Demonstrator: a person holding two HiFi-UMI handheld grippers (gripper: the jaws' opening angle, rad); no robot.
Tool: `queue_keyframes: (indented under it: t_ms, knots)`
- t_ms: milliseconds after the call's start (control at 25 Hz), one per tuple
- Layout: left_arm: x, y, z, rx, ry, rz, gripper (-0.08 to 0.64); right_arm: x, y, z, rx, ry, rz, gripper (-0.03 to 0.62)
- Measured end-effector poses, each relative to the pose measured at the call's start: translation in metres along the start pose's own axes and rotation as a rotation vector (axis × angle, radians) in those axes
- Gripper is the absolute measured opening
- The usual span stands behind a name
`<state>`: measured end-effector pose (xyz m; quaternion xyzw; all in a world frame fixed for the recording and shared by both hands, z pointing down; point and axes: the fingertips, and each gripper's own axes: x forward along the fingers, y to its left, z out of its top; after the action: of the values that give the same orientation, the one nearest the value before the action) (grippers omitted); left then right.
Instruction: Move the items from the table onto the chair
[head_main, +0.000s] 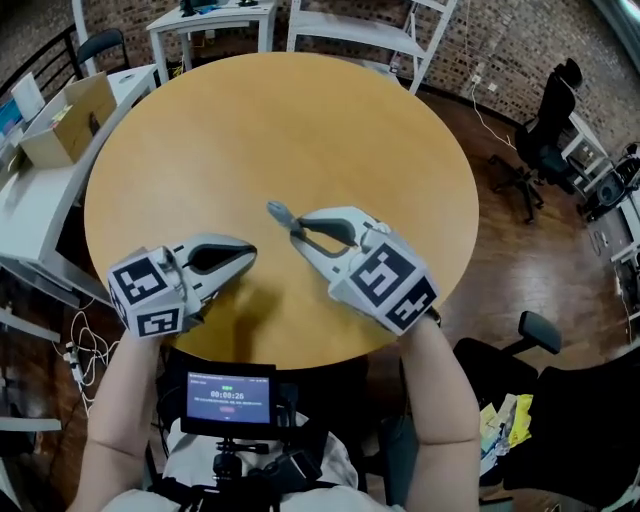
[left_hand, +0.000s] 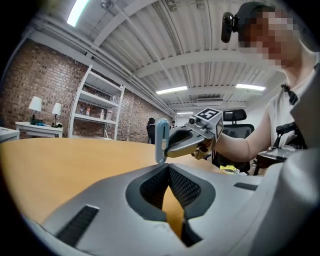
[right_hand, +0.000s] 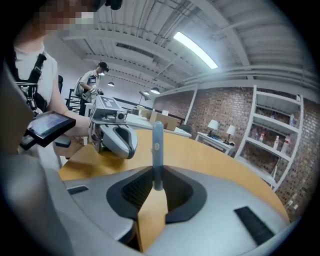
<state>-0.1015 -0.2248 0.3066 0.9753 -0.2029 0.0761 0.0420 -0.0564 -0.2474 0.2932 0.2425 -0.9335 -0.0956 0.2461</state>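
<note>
Head view shows the right gripper (head_main: 297, 231) clamped on a slim blue bar (head_main: 279, 212) jutting lengthwise past its tips over the table (head_main: 280, 120), nearer the chair (head_main: 580, 440) at right than the closed, empty left gripper (head_main: 250, 252).

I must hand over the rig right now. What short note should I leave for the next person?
Left gripper: shut, empty, by the near edge of the table.
Right gripper: shut on a slim blue-grey item, held over the table.
Items: nothing else lies on the tabletop; yellow and white things seem to lie on the black chair at the right.
Done: table looks cleared except the held item.
Left: carry that item to the chair and release it.
</note>
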Motion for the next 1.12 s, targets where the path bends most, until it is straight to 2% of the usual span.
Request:
queue_keyframes:
  t_ms: [200,440,680,1120]
  knots:
    - [0.033,-0.019,0.006,0.006,0.013,-0.033,0.009,-0.039,-0.011,-0.012,0.029,-0.004,-0.070,0.069]
    - [0.078,-0.053,0.031,0.063,-0.001,-0.128,0.009,-0.092,-0.024,-0.030,0.084,-0.022,-0.161,0.069]
    - [0.124,-0.091,0.049,0.078,-0.014,-0.225,0.009,-0.143,-0.029,-0.049,0.138,-0.053,-0.235,0.069]
    - [0.211,-0.203,0.054,0.122,0.002,-0.474,0.009,-0.255,-0.026,-0.102,0.235,-0.059,-0.433,0.069]
